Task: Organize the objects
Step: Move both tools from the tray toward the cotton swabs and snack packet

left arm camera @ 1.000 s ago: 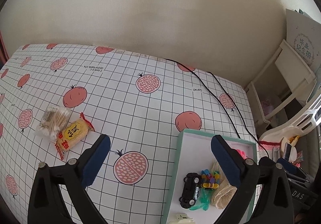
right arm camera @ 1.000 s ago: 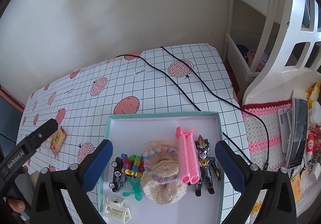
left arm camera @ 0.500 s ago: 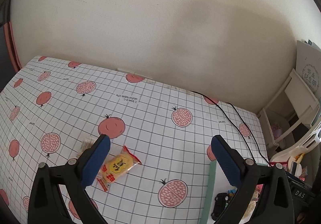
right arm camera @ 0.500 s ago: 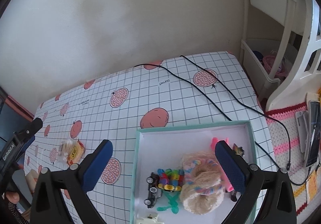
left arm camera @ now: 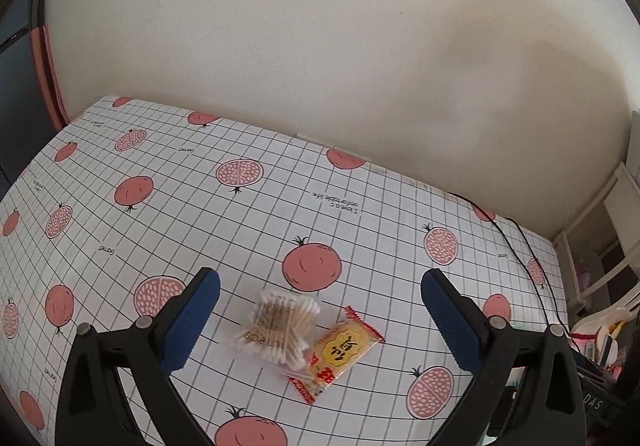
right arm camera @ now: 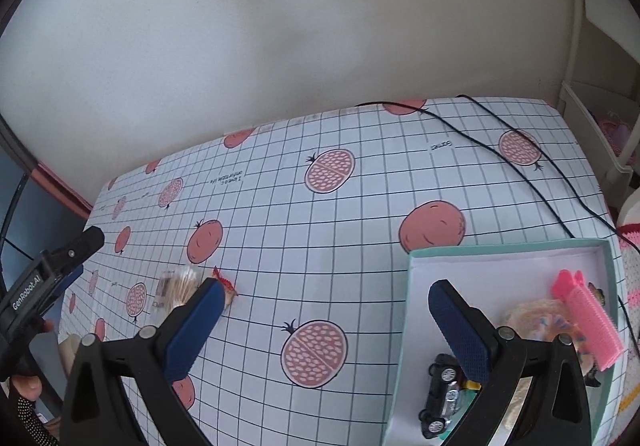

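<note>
Lying between open left tongs (left arm camera: pixel 320 320), cotton swabs (left arm camera: pixel 280 326) (snack packet (left arm camera: pixel 340 352) touching)

On the counter (left arm camera: pixel 280 214) a pack of cotton swabs (left arm camera: pixel 278 324) lies touching a snack packet (left arm camera: pixel 340 352) on its right, both between the spread fingers of the left claw (left arm camera: pixel 320 310). Well to their right sits a box (right arm camera: pixel 508 250) holding a toy car (right arm camera: pixel 440 398), a hair roller (right arm camera: pixel 588 322) and a scrunchie (right arm camera: pixel 536 318). A cable (right arm camera: pixel 520 162) runs across the counter behind the box.
</note>
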Action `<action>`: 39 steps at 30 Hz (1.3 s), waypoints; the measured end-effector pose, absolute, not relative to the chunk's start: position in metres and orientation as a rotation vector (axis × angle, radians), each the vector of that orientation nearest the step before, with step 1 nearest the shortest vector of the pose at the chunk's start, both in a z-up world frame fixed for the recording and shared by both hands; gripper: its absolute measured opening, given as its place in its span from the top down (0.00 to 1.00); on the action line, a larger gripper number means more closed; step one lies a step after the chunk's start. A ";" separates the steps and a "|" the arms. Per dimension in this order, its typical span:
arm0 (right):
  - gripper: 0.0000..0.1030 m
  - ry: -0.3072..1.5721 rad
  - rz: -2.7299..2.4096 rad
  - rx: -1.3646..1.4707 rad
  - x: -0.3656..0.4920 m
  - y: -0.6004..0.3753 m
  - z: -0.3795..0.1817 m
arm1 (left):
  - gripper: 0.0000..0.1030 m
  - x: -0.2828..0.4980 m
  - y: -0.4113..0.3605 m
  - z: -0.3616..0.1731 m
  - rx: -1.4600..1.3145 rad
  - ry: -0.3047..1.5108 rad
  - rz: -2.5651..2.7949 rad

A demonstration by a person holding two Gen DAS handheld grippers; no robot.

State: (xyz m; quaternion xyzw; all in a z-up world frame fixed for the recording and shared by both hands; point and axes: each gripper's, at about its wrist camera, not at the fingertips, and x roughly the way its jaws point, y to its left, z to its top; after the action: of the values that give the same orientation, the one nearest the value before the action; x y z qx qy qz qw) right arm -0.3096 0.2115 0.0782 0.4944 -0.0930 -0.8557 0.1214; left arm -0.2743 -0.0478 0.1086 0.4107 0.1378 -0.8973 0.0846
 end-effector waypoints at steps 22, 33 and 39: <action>0.00 -0.128 -2.377 1.453 -0.314 0.109 0.017 | 0.02 -0.284 -0.090 0.055 1.368 0.411 -2.572; 0.00 -0.056 -2.374 1.457 -0.313 0.075 -0.003 | 0.02 -0.293 -0.092 0.016 1.482 0.410 -2.531; 0.00 -0.020 -2.361 1.472 -0.312 0.069 -0.010 | 0.02 -0.297 -0.091 0.001 1.520 0.391 -2.511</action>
State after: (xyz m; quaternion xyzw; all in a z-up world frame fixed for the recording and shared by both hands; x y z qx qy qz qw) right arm -0.3117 0.0686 -0.0100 0.5204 -0.0071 -0.8350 0.1787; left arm -0.2972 -0.0905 0.0008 0.5113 0.1315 -0.8445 0.0900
